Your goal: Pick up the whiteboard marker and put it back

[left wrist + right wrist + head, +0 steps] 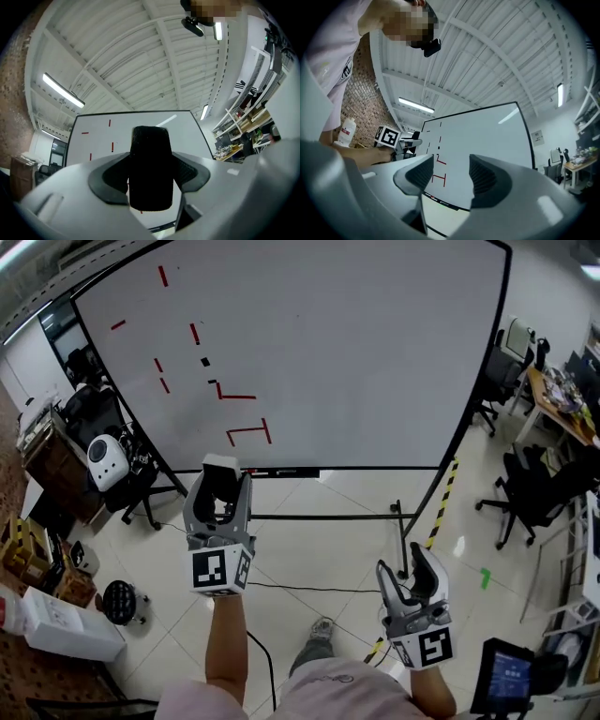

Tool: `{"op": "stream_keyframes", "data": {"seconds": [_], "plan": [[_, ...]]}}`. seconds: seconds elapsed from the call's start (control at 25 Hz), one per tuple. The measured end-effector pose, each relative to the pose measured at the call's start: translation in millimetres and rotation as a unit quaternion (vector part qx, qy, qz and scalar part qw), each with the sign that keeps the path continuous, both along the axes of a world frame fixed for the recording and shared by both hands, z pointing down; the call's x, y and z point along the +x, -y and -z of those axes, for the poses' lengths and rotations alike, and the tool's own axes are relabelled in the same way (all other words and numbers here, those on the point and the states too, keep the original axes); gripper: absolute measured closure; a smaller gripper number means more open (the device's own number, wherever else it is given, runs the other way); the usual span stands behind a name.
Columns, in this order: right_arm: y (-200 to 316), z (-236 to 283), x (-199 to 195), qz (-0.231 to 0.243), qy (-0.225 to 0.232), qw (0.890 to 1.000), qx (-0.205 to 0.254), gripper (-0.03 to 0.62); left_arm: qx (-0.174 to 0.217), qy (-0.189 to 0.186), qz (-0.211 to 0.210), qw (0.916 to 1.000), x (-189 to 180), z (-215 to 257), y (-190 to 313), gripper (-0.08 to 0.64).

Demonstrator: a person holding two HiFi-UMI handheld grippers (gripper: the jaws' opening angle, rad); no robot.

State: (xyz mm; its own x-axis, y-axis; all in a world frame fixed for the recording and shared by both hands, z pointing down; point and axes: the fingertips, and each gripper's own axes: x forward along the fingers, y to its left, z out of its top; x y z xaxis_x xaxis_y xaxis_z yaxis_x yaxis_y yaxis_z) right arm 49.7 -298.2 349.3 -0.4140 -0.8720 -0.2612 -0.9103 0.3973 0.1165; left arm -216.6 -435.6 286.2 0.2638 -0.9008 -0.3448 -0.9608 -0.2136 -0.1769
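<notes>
Looking down through the head view, I have the whiteboard (356,352) straight ahead on its black stand, with short red strokes (246,435) scattered over its left half. Only tiled floor, the stand's low crossbar (319,517) and a thin black cable (309,589) lie between me and the board. A yellow-and-black striped strip (442,502) runs down beside the right leg. Office chairs (534,493) stand off to the right. To the left are a white rounded device (105,460) on a seat, a round black stool (120,601), cardboard boxes (23,554) and a long white box (66,626). I cannot tell what the boxes hold.

A narrow ledge (375,469) runs along the board's bottom edge, and a few thin dark and red things (281,472) lie end to end on it, too small to identify.

My left gripper (221,474) is raised toward the board, its jaws partly closed on the whiteboard marker (150,168). The marker is black and finely ribbed, and it fills the gap between the pads. Its long axis stands upright across the jaws, the upper end clear above them. I cannot tell which end is the tip.

My right gripper (405,563) sits lower and further back, jaws apart and empty.
</notes>
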Motion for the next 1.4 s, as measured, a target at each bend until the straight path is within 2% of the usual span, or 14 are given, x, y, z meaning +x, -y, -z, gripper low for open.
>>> {"op": "stream_keyframes", "data": {"seconds": [0.16,0.32,0.44,0.56,0.72,0.92,1.12,1.4], "plan": [[-106.5,-11.5,42.6,0.008,0.011,1.000,0.019,0.359,-0.008,-0.022,0.000,0.9997,51.5,-31.6,-146.7,0.293],[-206.4,-27.6,83.3,0.019,0.018,1.000,0.007,0.360,-0.047,-0.042,0.005,0.9980,91.8,-67.2,-279.1,0.293],[-258.4,-19.9,103.4,0.030,0.039,0.999,-0.006,0.360,-0.071,-0.047,0.012,0.9963,107.5,-69.3,-348.3,0.293],[-298.7,-6.3,115.0,0.037,0.043,0.998,0.001,0.360,-0.073,-0.044,0.019,0.9962,116.2,-56.3,-396.1,0.293],[-338.8,1.1,123.7,0.044,0.046,0.998,0.009,0.360,-0.067,-0.051,0.018,0.9963,126.4,-43.7,-442.6,0.293],[-360.6,7.0,118.9,0.053,0.054,0.997,0.014,0.360,-0.061,-0.055,0.011,0.9965,127.4,-38.3,-481.5,0.293],[-366.0,14.8,93.7,0.068,0.063,0.995,0.026,0.362,-0.056,-0.042,0.018,0.9974,109.1,-42.0,-506.2,0.293],[-368.6,17.7,45.3,0.089,0.057,0.994,0.026,0.362,-0.056,-0.051,0.011,0.9971,82.2,-41.9,-507.9,0.293]]}}
